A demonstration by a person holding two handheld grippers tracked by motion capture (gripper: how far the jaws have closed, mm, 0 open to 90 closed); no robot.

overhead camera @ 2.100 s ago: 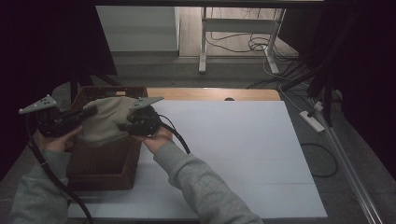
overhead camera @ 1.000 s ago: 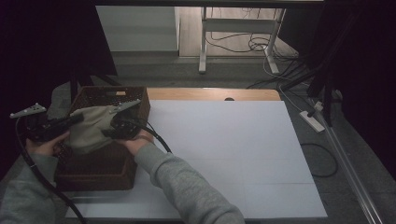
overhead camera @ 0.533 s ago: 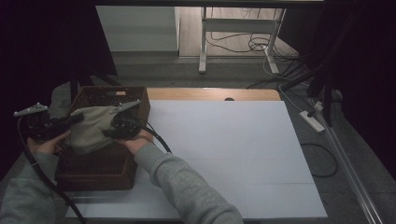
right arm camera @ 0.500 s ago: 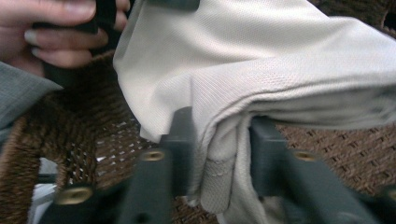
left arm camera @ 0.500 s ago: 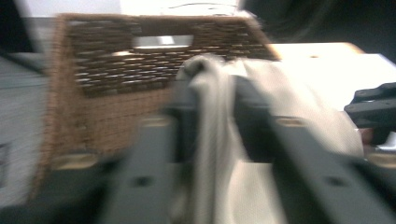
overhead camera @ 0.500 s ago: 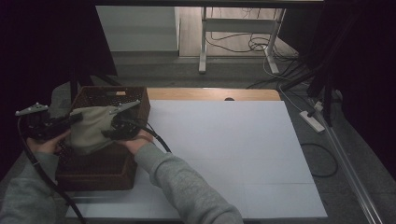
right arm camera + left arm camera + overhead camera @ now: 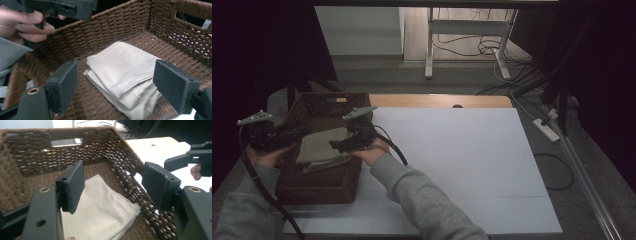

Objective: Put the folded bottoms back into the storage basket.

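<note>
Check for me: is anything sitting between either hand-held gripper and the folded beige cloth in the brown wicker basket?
Nothing visible is. The folded beige cloth lies bare on the floor of the brown wicker basket. The left hand-held gripper and right hand-held gripper have just been opening and stand open above it, nothing between their jaws.

Table cover, bare wood and floor clutter around the work.
A white sheet [image 7: 452, 165] spreads over the table to the right of the right gripper [image 7: 339, 145], and a strip of bare wood [image 7: 437, 100] shows along its far edge. Well beyond the gripper stands a metal frame [image 7: 429, 45] with loose cables [image 7: 472, 47] on the floor. Far to its right, a white power strip [image 7: 546, 129] lies beside the table.
</note>
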